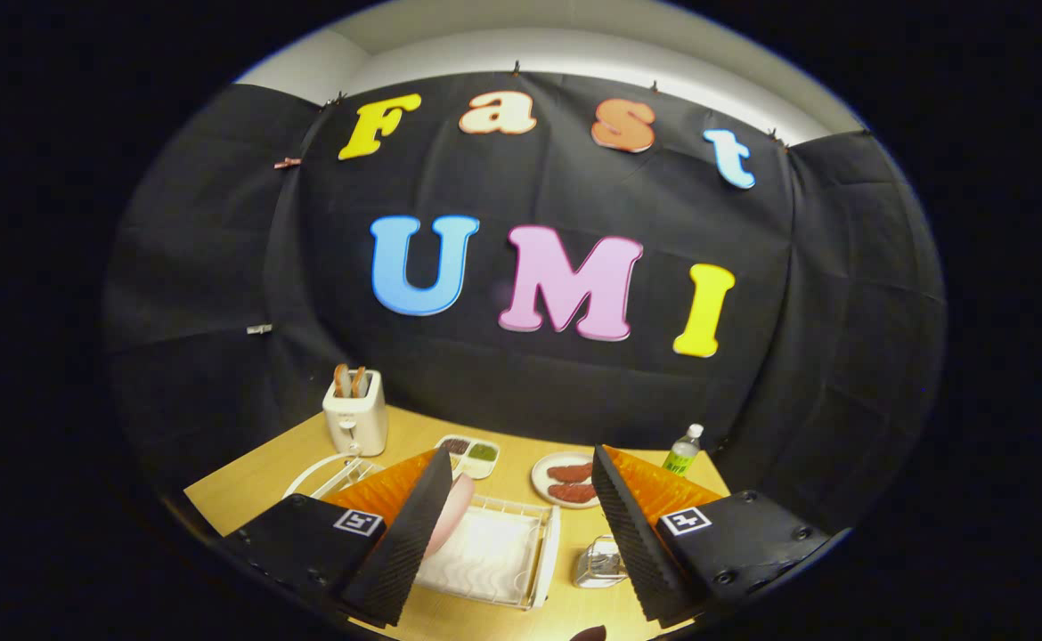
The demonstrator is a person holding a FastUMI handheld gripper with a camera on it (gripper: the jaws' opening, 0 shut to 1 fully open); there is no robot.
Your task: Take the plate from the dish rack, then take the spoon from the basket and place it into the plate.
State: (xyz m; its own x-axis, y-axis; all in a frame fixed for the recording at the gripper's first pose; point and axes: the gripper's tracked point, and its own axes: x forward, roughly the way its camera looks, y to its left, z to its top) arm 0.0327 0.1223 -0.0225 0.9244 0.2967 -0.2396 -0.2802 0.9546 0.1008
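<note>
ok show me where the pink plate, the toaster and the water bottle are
pink plate [455, 512]: gripper view, its rim standing in the dish rack.
toaster [356, 425]: gripper view, its white front.
water bottle [681, 458]: gripper view, its green label.

Black ribbed fingers [423, 525], orange backing, screwed black mounts, square markers.

Tabletop [272, 472]: pale wood, smooth matt. Dish rack [494, 552]: white glossy plastic tray, wire frame. Plate [451, 515]: pink, smooth sheen. Gripper [521, 521] open; fingers [401, 543] black ribbed matt pads. Toaster [356, 417] at 10 o'clock: cream glossy plastic.
</note>
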